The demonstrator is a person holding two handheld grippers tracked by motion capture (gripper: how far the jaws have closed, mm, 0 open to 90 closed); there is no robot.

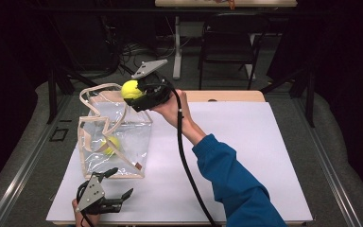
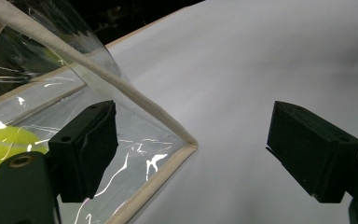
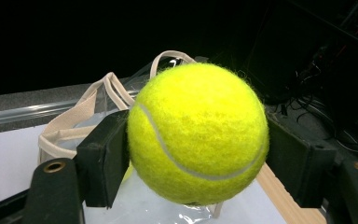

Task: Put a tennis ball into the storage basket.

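Note:
My right gripper [image 1: 139,94] is shut on a yellow tennis ball [image 1: 132,89], held in the air over the far top edge of a clear plastic bag [image 1: 123,142] with beige trim and handles. In the right gripper view the ball [image 3: 198,133] sits squeezed between both black pads, with the bag's handles [image 3: 98,100] behind and below it. A second tennis ball [image 1: 110,144] lies inside the bag. My left gripper [image 1: 123,195] rests open near the table's front left corner, just by the bag's near corner [image 2: 186,145]. The ball in the bag [image 2: 4,149] shows through the plastic.
The bag stands on a white tabletop [image 1: 246,142] with a wooden strip along its far edge [image 1: 227,96]. A dark chair [image 1: 229,42] and a table leg [image 1: 177,47] stand on the floor beyond. The black cable [image 1: 184,156] trails from my right gripper toward the front.

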